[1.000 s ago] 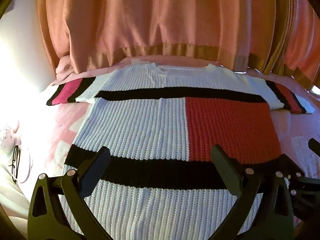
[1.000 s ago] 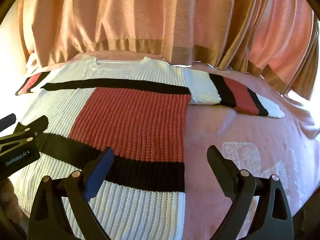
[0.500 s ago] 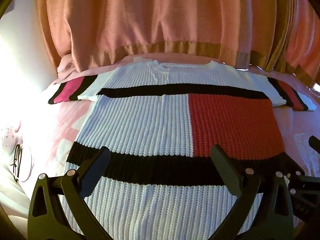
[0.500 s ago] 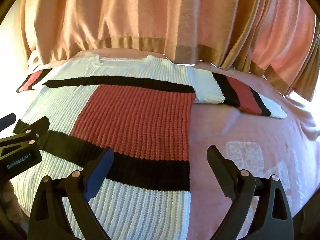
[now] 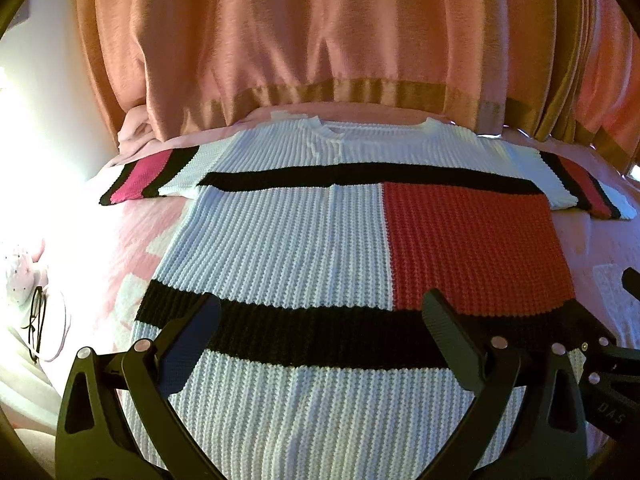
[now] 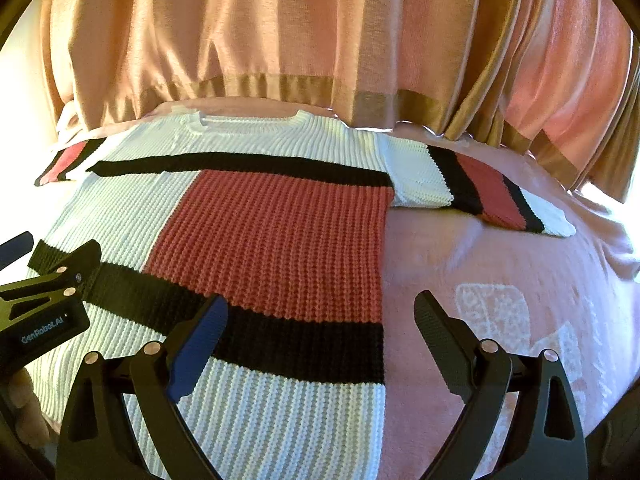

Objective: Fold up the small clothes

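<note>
A knitted short-sleeved sweater (image 5: 288, 248) lies flat on a pink bed cover, neck away from me, white with black bands and a red block (image 6: 276, 240). Both sleeves are spread out sideways, the left sleeve (image 5: 148, 178) and the right sleeve (image 6: 480, 192). My left gripper (image 5: 320, 320) hovers open over the lower black band near the hem. Over the sweater's right edge my right gripper (image 6: 320, 318) stands open, one finger above the knit, the other above the cover. Nothing is held. Each gripper shows at the edge of the other's view.
Orange-pink curtains (image 5: 320, 40) hang right behind the bed, touching its far edge. A pair of glasses (image 5: 36, 320) and a pale soft item (image 5: 20, 276) lie at the left. The pink bed cover (image 6: 500, 280) extends bare to the right of the sweater.
Both views have drifted slightly, so the sweater sits a little lower and nearer in frame. The grippers stay open and the sweater has not been moved.
</note>
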Motion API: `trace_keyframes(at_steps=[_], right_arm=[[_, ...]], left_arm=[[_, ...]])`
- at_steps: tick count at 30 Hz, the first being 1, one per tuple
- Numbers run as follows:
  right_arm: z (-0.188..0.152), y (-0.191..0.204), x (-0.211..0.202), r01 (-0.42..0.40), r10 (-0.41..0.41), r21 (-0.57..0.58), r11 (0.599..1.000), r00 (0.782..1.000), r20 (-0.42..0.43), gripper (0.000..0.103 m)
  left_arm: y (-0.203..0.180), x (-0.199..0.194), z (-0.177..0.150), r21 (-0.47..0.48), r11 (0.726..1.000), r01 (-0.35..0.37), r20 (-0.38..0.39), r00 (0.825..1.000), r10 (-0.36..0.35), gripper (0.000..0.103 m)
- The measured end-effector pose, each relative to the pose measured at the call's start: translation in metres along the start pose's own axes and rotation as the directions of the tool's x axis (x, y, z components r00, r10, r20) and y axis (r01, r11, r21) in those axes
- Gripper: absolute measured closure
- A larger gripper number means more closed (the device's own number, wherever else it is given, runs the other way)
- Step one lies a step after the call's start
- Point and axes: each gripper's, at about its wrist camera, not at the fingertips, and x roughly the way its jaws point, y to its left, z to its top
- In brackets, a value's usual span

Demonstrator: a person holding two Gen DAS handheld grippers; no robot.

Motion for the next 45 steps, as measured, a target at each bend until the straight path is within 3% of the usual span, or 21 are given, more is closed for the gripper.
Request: trace_keyframes(at_steps=[45], right_arm=[[-0.0018, 0.0067, 0.0014, -0.012, 0.012, 0.0, 1.0, 1.0, -0.005, 0.011]], left_arm=[[0.0033, 0.0035, -0.0017, -0.003, 1.0, -0.003, -0.014, 1.0, 0.003, 0.005]])
